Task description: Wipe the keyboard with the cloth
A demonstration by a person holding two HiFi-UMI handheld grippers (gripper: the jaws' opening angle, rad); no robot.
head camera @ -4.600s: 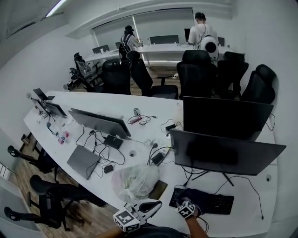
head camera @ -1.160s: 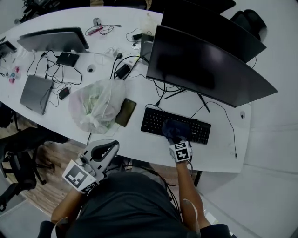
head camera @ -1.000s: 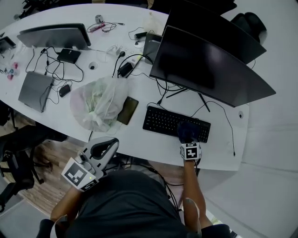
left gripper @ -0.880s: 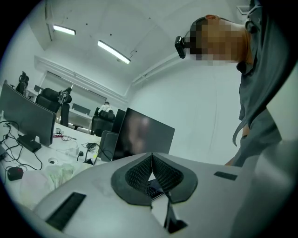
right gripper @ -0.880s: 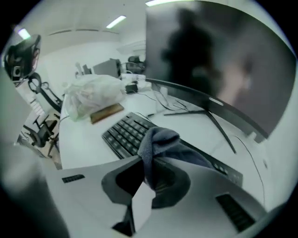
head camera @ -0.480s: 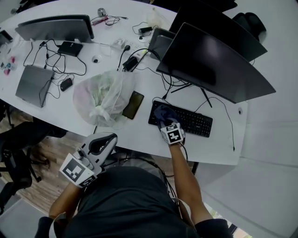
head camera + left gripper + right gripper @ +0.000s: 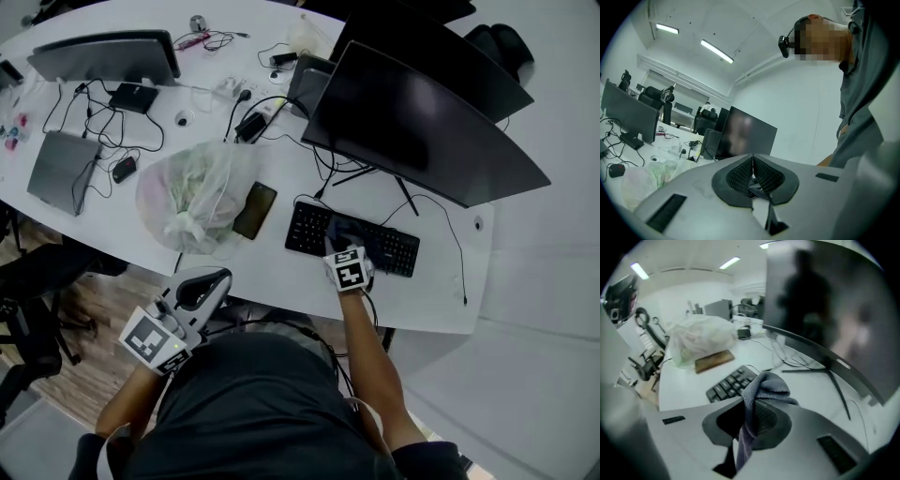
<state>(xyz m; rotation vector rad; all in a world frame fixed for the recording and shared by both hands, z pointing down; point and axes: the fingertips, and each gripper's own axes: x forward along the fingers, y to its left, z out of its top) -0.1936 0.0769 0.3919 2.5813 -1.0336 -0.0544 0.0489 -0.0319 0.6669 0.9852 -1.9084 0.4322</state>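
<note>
While clenching the grey cloth [image 7: 766, 385] in the right gripper's [image 7: 749, 420] fingers, holds it on the keyboard's [image 7: 394, 251] middle keys; may lose that thin pinch or snag keycaps if dragged hard. Parks the left gripper [image 7: 752, 161], fingers pressed together and empty, off the tabletop [image 7: 281, 272].

The right gripper [image 7: 749, 420] has its jaws clamped on a grey cloth [image 7: 766, 384] bunched above the black keyboard [image 7: 727, 385], which lies near the table's [image 7: 686, 380] edge below a dark monitor [image 7: 820, 310].

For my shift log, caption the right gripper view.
Right gripper clamps grey cloth at the black keyboard, monitor looming right.
</note>
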